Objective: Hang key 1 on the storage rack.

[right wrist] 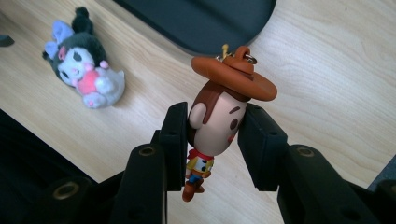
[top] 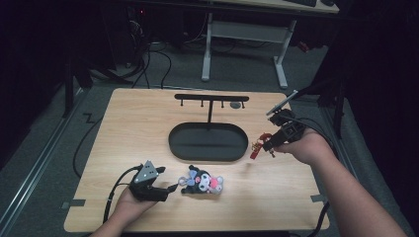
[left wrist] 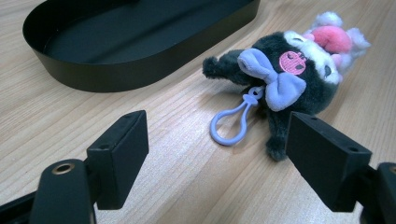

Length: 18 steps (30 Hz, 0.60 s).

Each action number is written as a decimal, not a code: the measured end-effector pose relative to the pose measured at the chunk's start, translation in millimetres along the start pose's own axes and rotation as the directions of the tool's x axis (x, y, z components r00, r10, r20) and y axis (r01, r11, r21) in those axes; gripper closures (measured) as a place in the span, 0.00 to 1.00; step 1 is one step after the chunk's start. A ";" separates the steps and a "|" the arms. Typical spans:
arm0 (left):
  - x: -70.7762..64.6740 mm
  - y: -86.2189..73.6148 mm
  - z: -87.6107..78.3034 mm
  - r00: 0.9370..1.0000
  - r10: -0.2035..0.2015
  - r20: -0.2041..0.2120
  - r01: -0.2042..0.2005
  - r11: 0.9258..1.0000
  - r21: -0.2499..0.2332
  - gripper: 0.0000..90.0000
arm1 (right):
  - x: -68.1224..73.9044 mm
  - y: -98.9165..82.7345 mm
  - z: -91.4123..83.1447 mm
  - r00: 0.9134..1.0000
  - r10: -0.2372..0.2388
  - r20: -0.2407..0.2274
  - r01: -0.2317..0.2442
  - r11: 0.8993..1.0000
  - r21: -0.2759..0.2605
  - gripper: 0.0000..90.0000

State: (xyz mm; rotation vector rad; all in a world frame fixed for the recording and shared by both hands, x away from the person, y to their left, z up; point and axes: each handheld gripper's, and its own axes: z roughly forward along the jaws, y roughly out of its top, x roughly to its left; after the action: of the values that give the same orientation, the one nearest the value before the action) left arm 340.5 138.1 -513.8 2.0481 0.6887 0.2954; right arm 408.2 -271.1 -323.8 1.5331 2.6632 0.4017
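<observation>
A dark plush doll (top: 201, 180) (left wrist: 289, 65) (right wrist: 84, 60) with a lilac bow, a pink patch and a lilac clip loop (left wrist: 231, 126) lies on the wooden table near the front. My left gripper (top: 170, 190) (left wrist: 217, 158) rests just left of it, open, with nothing between its jaws. My right gripper (top: 267, 147) (right wrist: 212, 140) hovers right of the black oval tray (top: 207, 143) (left wrist: 116, 70) (right wrist: 210, 23), shut on the head of a small cowboy figure keychain (top: 257, 148) (right wrist: 219, 116) with a brown hat.
A black T-shaped hanger stand (top: 211, 101) with small hooks rises behind the tray. A grey desk frame (top: 244, 44) and cables sit on the floor beyond the table's far edge.
</observation>
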 end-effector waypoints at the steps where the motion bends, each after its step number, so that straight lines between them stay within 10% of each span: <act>1: 0.0 0.0 0.0 1.000 0.000 0.000 0.000 1.000 0.000 0.24 | 0.4 1.8 -0.5 1.000 0.002 -0.002 -0.002 1.000 -0.003 0.71; 18: -0.3 0.0 0.0 1.000 0.008 0.004 -0.008 1.000 0.007 0.24 | -4.2 26.5 -11.0 1.000 -0.003 -0.007 0.003 0.999 -0.034 0.72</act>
State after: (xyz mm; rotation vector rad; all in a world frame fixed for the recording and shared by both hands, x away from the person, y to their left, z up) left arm 340.3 138.0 -513.8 2.0582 0.6801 0.2937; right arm 430.9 -264.3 -307.1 1.5215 2.6490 0.4502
